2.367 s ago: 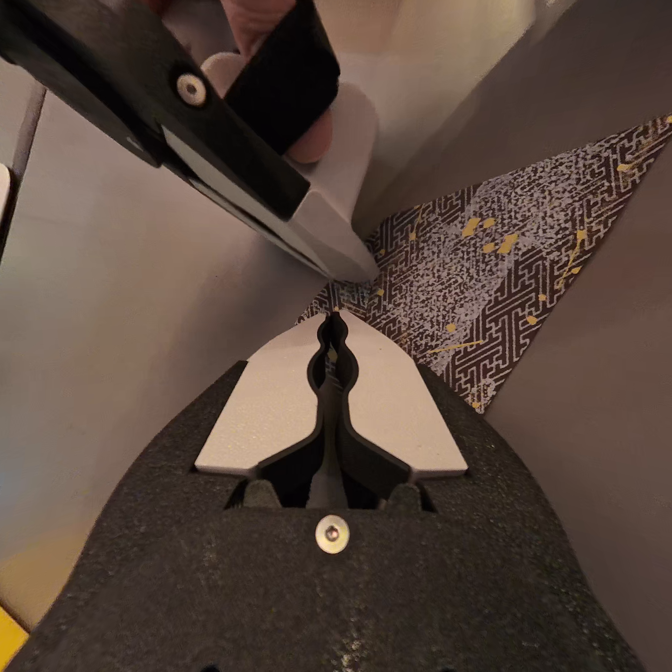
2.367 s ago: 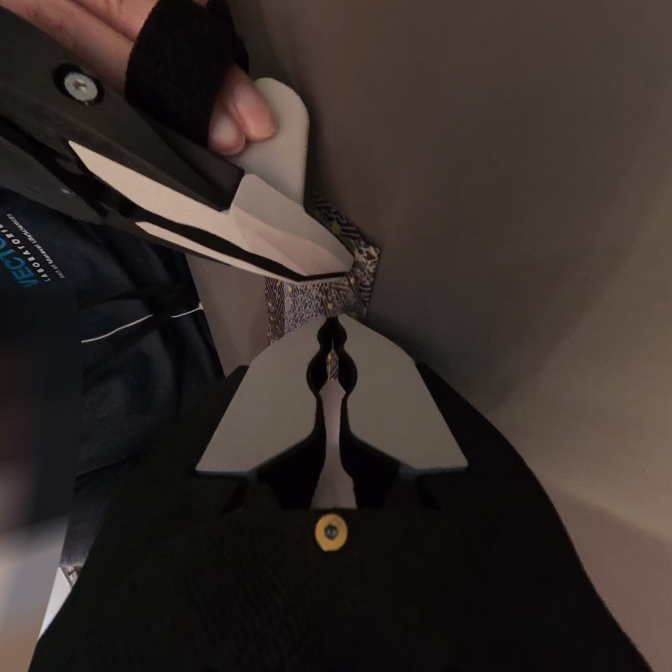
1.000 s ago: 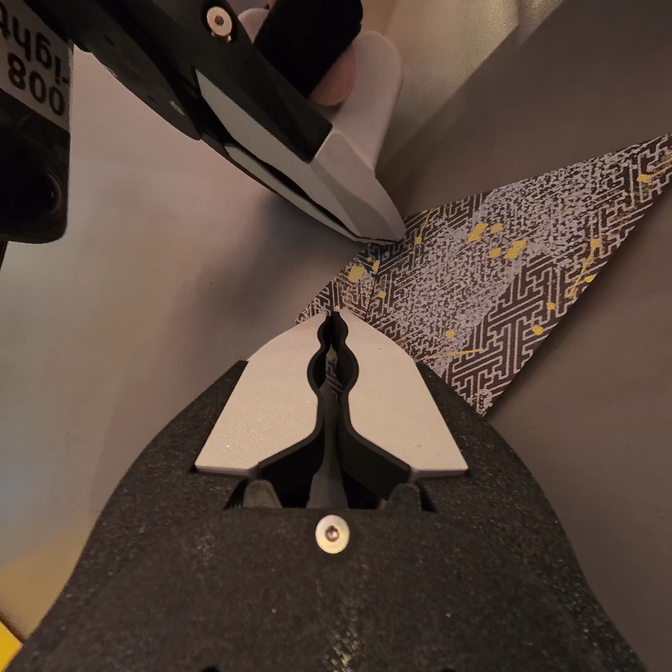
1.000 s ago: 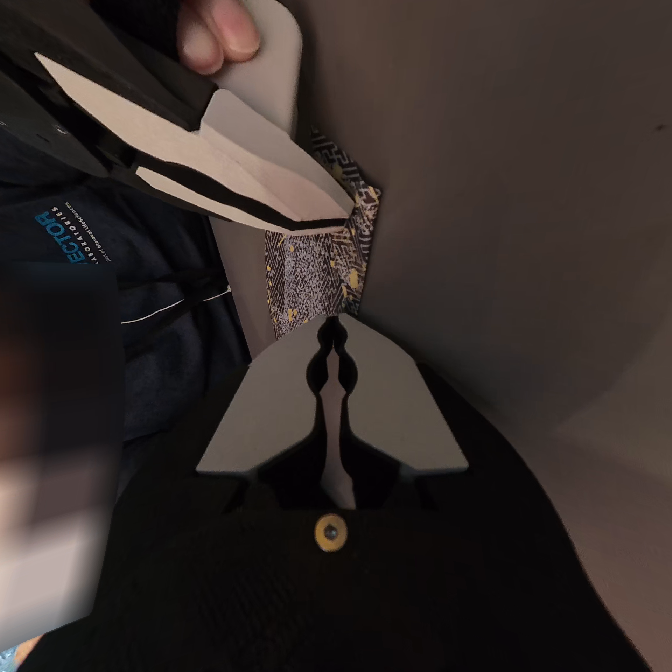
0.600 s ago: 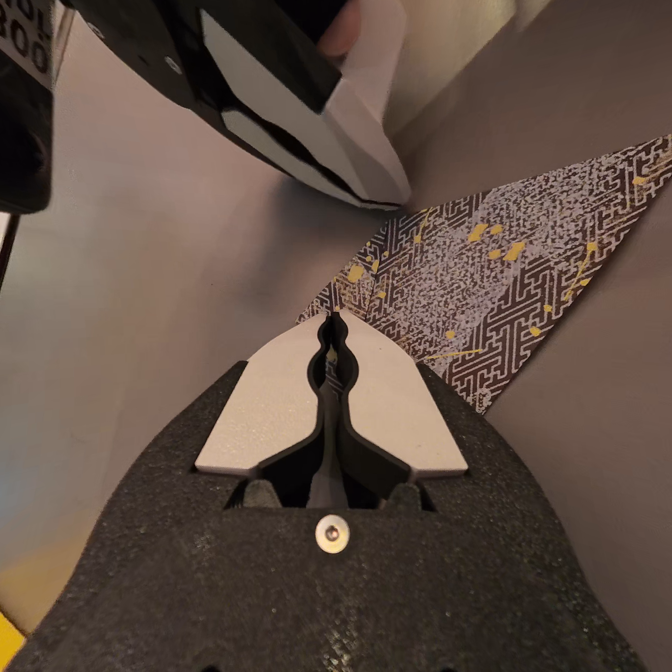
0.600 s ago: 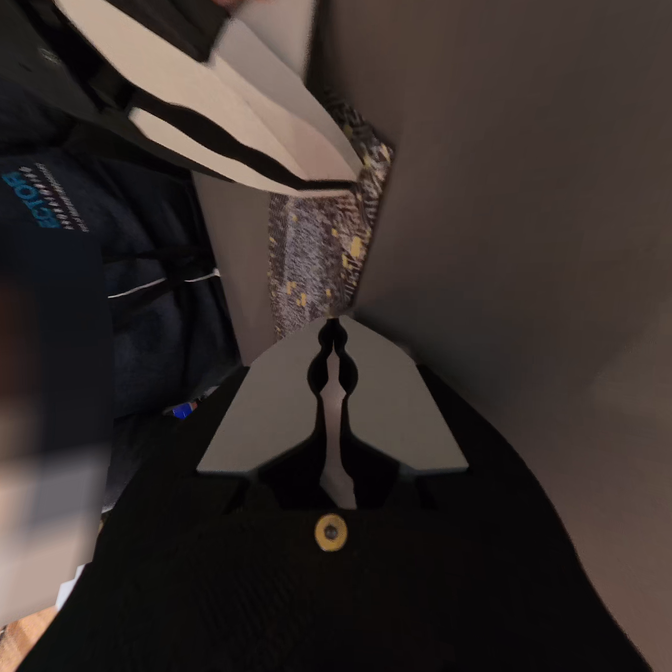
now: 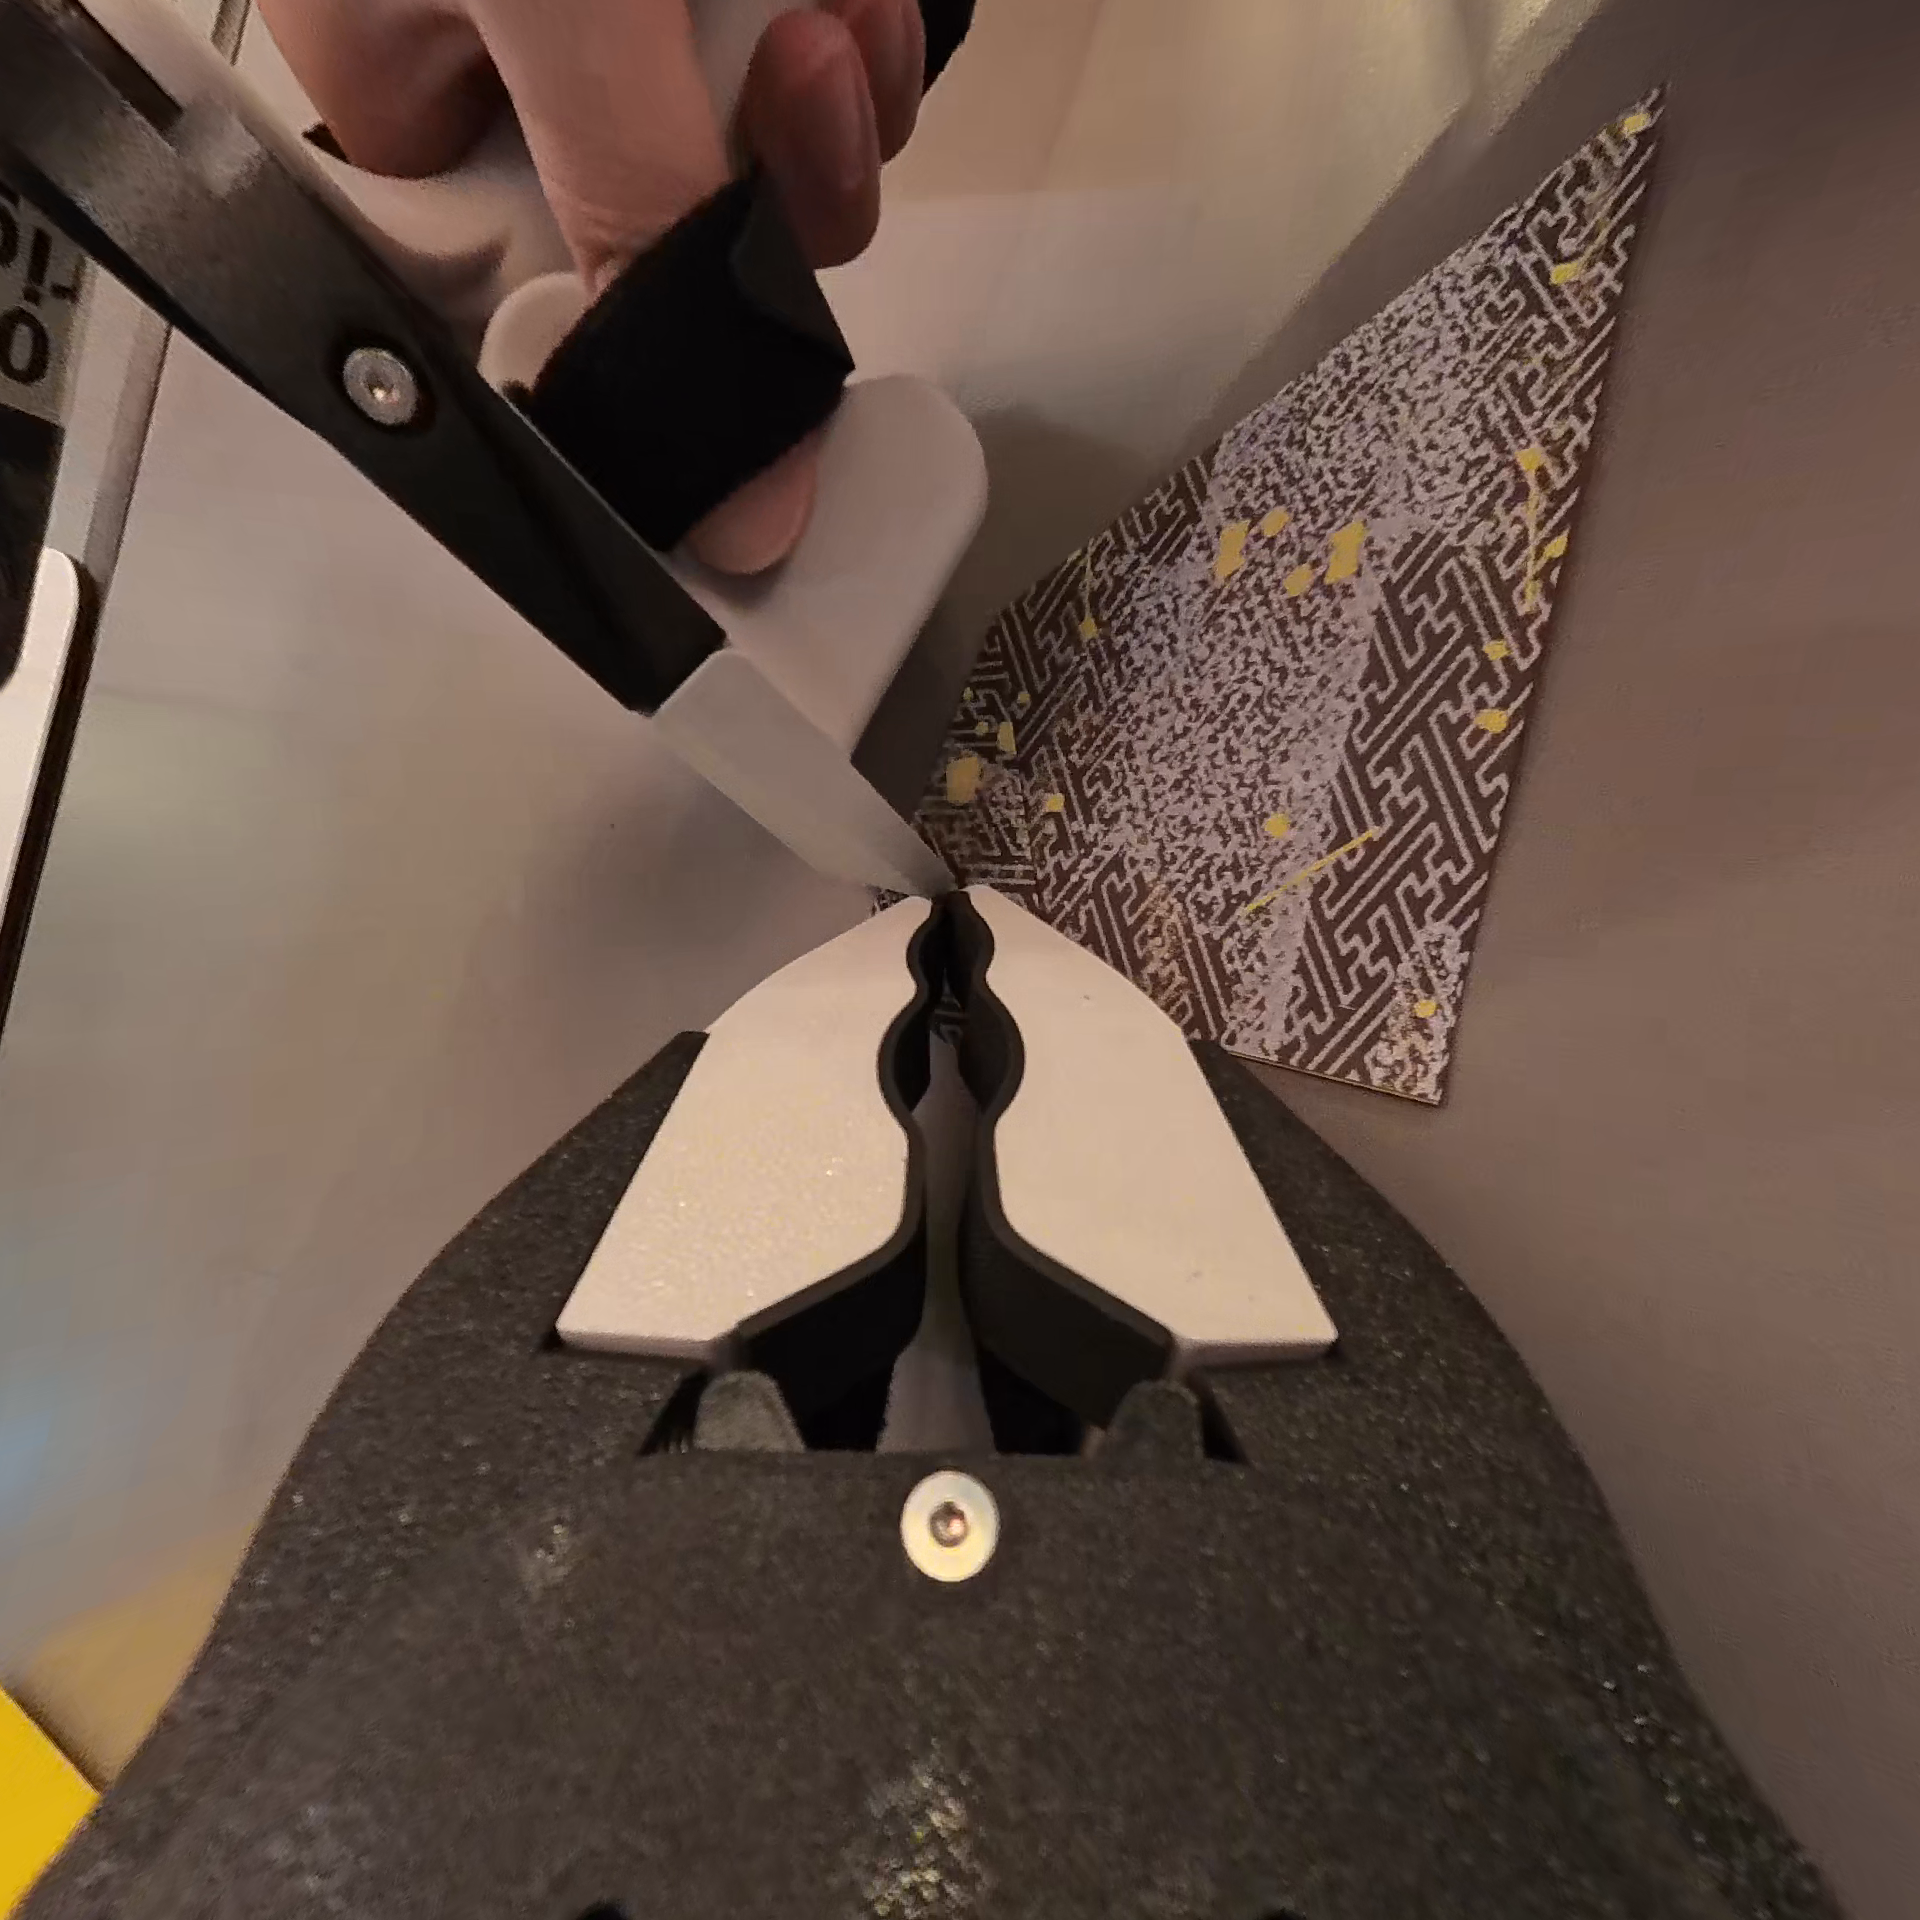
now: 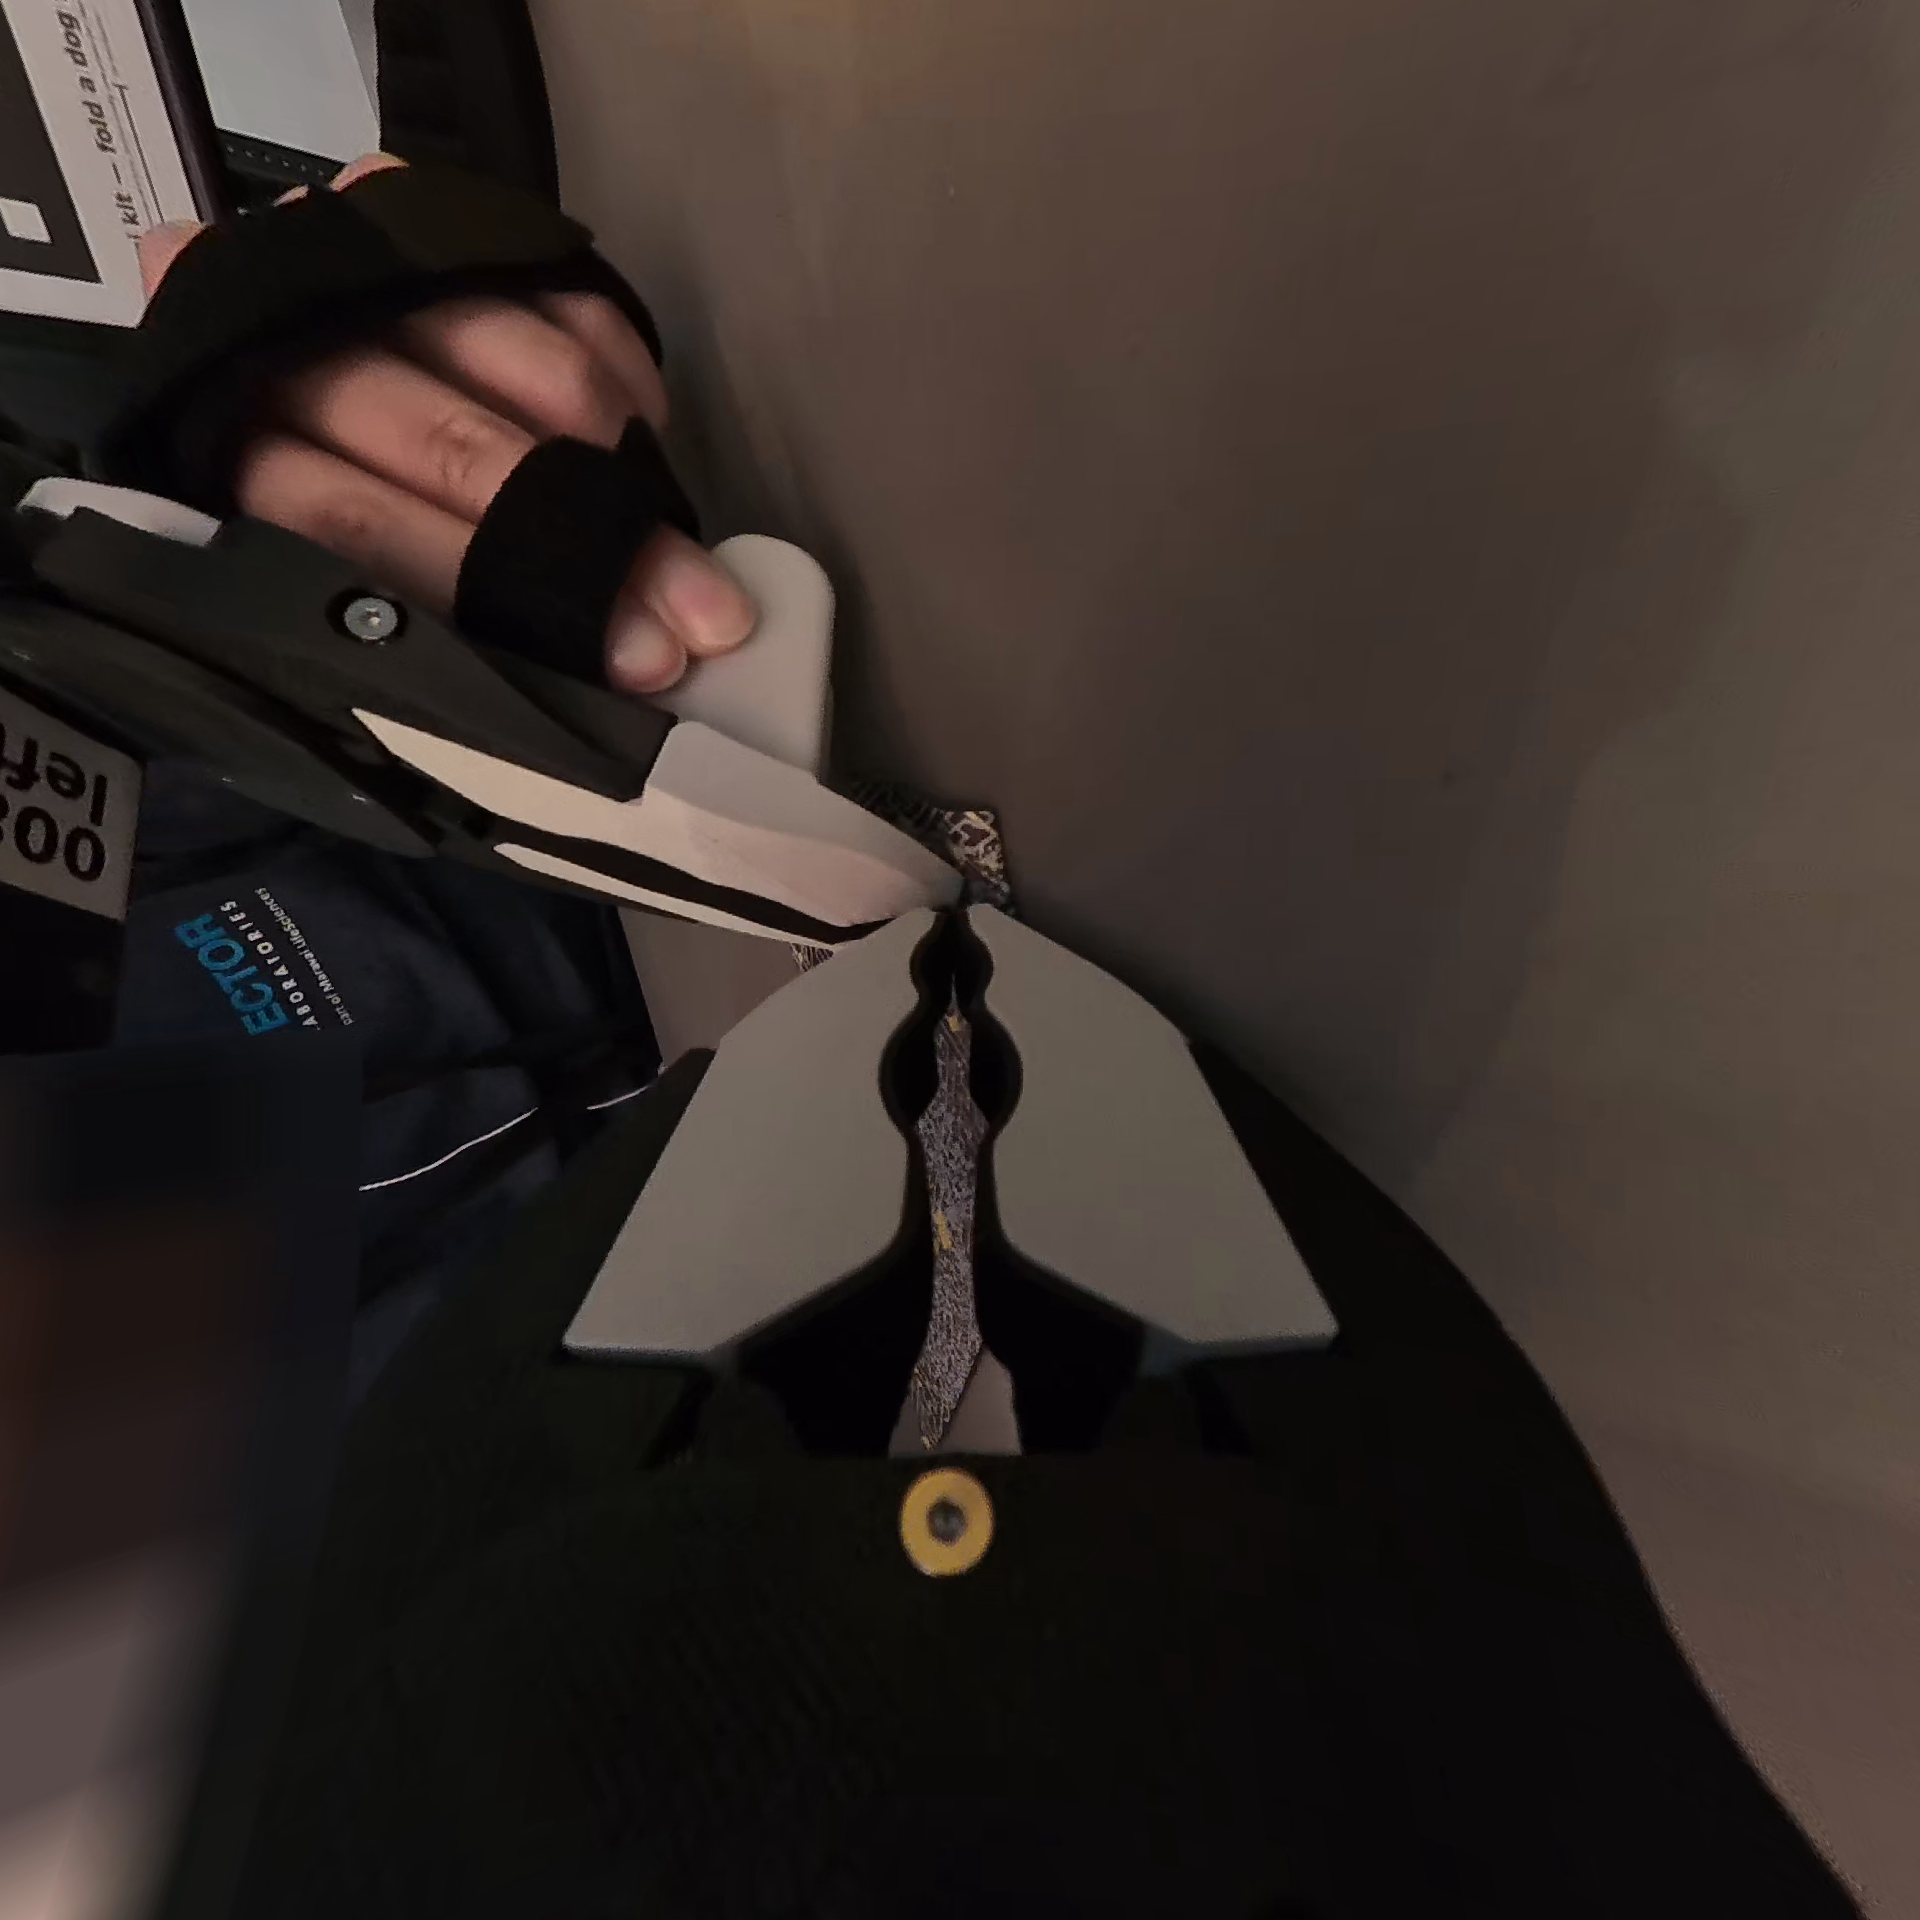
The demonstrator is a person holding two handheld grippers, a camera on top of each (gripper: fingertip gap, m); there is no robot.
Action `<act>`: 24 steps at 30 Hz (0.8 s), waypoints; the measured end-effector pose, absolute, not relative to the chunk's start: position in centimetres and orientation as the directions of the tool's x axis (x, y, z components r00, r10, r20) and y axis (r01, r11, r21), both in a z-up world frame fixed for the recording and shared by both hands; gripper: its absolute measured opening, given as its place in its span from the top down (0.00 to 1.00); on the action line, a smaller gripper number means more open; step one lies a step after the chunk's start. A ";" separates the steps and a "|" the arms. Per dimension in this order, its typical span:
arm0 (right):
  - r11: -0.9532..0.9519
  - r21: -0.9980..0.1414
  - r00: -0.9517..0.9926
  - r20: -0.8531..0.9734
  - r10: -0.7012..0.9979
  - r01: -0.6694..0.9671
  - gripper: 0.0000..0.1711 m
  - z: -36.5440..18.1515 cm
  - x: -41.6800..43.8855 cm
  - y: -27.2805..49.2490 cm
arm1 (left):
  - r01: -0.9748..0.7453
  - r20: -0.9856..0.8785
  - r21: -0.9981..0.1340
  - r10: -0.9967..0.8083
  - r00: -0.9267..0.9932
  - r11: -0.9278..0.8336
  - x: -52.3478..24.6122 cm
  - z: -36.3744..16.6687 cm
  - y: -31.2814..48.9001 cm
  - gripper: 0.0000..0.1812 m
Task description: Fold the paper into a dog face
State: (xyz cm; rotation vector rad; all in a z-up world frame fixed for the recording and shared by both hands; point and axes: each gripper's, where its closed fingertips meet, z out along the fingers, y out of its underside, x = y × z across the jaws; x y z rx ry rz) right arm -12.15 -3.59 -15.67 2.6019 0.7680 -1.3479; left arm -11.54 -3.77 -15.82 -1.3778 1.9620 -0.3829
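Note:
The paper (image 7: 1299, 727) is a dark triangle with a white maze pattern and gold flecks, flat on the grey table (image 7: 364, 935). My left gripper (image 7: 951, 906) is shut, its tips on the paper's near corner, with a bit of pattern showing in the slit behind them. My right gripper (image 7: 914, 881) comes in from the upper left, shut, and its tip meets the left tip at that corner. In the right wrist view the right gripper (image 8: 956, 914) shows a strip of paper (image 8: 948, 1195) through its slit; I cannot tell if it is clamped. The left gripper (image 8: 925, 899) enters from the left there.
A hand (image 8: 468, 436) in a black fingerless glove holds the left gripper; another hand (image 7: 623, 125) holds the right one. A person's dark blue garment (image 8: 416, 1039) is beyond the table edge. A white card (image 8: 94, 156) stands at the far left, a yellow thing (image 7: 31, 1766) lies low left. Both grippers' tips are close together, under 4 cm apart.
The right gripper slid away along the paper's edge, then came back to the left gripper's tip. Paper now shows through its slit. In the left wrist view the triangle has turned more upright.

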 end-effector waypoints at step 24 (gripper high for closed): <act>-0.860 -0.077 0.440 -0.835 0.332 0.504 1.00 -15.6 -11.7 -5.2 | -0.624 -0.426 -0.659 -0.892 -0.151 0.421 -9.9 -13.4 -6.5 1.00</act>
